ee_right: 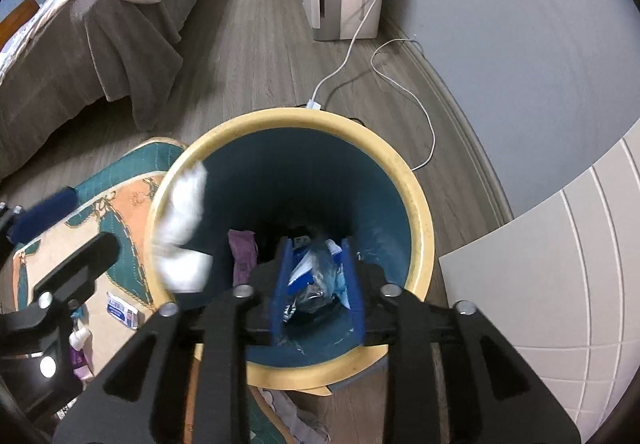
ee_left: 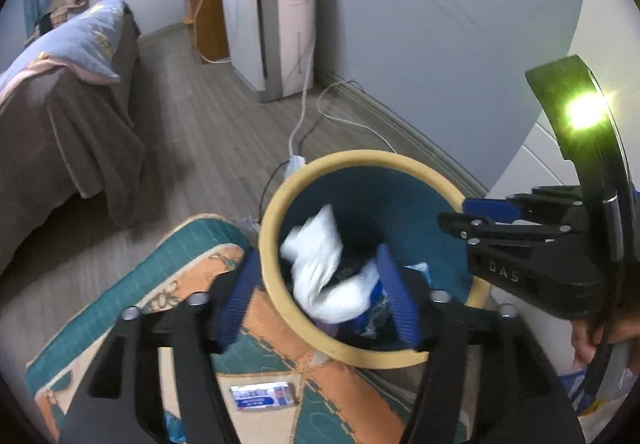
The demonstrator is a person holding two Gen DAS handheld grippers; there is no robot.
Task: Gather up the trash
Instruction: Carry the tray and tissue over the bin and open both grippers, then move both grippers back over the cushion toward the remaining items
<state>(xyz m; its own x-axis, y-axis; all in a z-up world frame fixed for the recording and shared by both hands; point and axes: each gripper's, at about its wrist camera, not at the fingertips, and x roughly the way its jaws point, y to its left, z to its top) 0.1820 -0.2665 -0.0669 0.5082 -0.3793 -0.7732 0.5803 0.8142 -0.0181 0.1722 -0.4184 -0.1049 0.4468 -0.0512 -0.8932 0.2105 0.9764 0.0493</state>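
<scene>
Left claw (ee_left: 316,296) spread wide over yellow-rimmed bin (ee_left: 280,204), white crumpled wad (ee_left: 316,264) blurred inside, patterned rug (ee_left: 192,268) beneath

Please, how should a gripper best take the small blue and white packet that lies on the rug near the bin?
The packet lies flat on the rug, apart from the bin, so probably come straight down from above. Close the fingers across its short width, on the two long edges, near the middle. It looks thin, so the tips may need to press into the rug.

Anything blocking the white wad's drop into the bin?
Nothing visible. The white tissue wad is blurred at the bin's open mouth, free of the left gripper; only other trash lies inside.
</scene>
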